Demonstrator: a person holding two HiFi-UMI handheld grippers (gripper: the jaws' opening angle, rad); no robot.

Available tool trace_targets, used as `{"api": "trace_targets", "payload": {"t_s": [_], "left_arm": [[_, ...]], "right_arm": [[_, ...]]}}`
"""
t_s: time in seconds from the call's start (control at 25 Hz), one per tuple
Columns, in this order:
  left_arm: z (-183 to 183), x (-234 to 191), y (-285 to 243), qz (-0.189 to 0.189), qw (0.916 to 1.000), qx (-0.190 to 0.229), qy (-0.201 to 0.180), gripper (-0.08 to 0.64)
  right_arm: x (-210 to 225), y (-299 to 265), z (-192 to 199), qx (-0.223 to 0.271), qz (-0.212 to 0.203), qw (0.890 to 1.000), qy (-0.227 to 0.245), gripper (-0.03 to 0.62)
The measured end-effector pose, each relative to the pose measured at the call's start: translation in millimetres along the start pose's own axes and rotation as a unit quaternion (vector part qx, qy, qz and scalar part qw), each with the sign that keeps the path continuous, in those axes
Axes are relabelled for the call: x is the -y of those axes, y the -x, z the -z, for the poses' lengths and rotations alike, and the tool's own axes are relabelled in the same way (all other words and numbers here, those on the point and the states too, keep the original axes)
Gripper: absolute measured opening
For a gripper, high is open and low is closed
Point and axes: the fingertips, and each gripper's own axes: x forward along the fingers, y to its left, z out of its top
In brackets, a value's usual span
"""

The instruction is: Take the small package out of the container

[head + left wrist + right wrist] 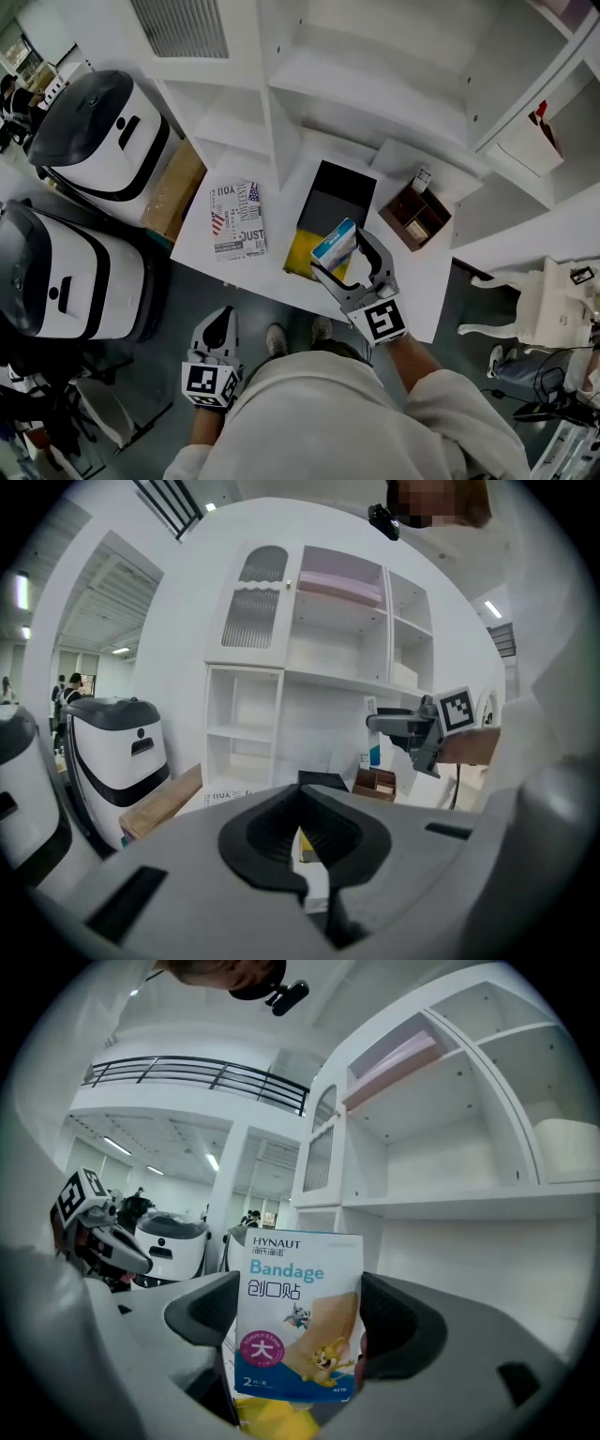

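Right gripper (343, 253) grasps package (298, 1314) (bandage box), held above container (337, 184). Left gripper (305, 829) clenched, empty, well apart.

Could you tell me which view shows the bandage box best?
The right gripper view: the bandage box sits close in the right claw, print legible. Head view shows it small, tilted; left gripper view, only a distant blue sliver.

The blue-white bandage package (298, 1288) stands upright in the right gripper (300, 1318) over the black container (339, 186).
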Motion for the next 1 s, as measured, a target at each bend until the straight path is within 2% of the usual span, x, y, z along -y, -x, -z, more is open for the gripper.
{"api": "trace_targets", "payload": {"t_s": [0.24,1.0], "left_arm": [[-5.0,6.5,-2.5,0.006,0.9999,0.003,-0.008,0.008],[-4.3,15.9,-6.0,0.01,0.9999,0.0,-0.014,0.008]], "right_arm": [[3.3,12.2,-12.9,0.011,0.012,1.0,-0.006,0.413],[7.2,25.3,-15.9,0.025,0.017,1.0,-0.007,0.411]]}}
